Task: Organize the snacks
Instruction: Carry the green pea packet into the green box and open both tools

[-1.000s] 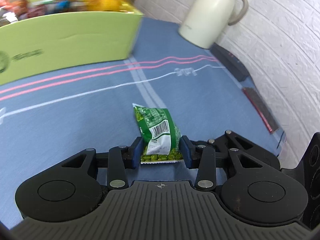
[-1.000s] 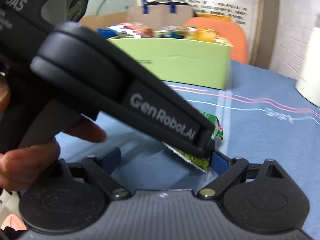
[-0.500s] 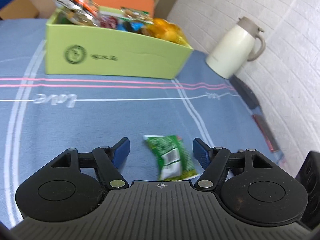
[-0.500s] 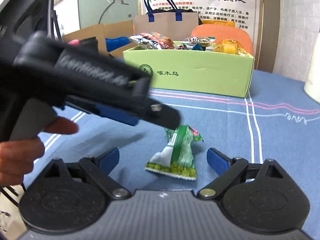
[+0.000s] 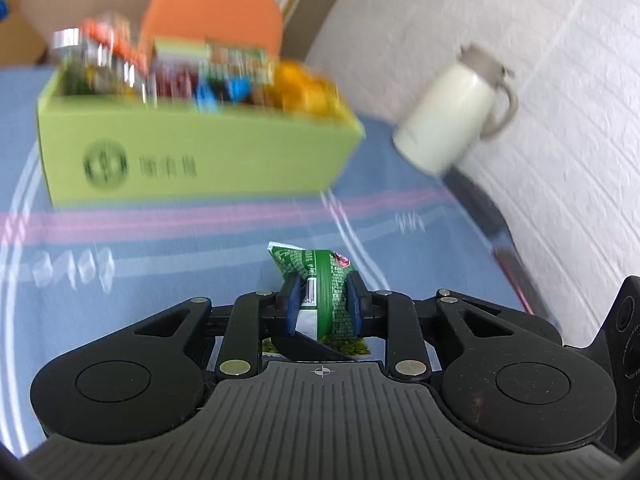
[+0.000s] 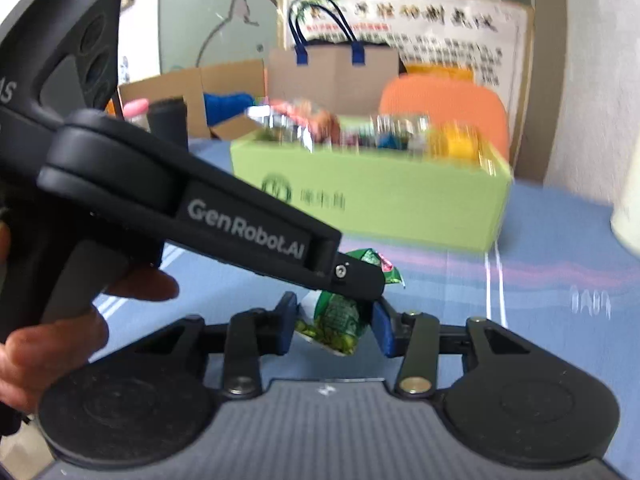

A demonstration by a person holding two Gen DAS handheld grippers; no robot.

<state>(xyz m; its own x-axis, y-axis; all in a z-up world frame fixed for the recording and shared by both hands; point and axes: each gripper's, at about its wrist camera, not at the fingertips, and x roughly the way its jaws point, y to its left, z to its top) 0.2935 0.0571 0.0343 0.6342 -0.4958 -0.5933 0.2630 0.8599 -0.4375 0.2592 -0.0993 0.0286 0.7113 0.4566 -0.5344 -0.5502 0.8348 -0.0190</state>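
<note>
Left wrist view: the left gripper (image 5: 322, 305) clamps its blue pads on a green snack packet (image 5: 325, 289), pinching it at mid-body so the foil bunches between them. Half a second earlier the same packet lay loose on the blue tablecloth (image 5: 168, 280) between parted fingers; the jaws have just been closing, and the packet now stands upright in their hold with the cloth seen beneath its lower corner. Ahead, near but apart, stands the green snack box (image 5: 192, 160), already heaped with wrappers, and a cream jug (image 5: 448, 120) sits by the white wall to the right. The background is smeared by motion.

Right wrist view: the right gripper (image 6: 334, 326) brackets the lower end of the same packet (image 6: 336, 320), its blue pads against the packet's sides; its jaws too have just been closing, from a wide spread a moment before. The left gripper (image 6: 362, 284) reaches in from the left, its black tip on the upper part of the packet, a person's hand (image 6: 60, 320) on its handle. The box (image 6: 384, 200) lies beyond, blurred.

Both tools now grip one packet, lifted clear of the cloth where earlier it rested. Judged from this, the pick-up is done and the carry to the box is what remains; one gripper probably has to let go first.
</note>
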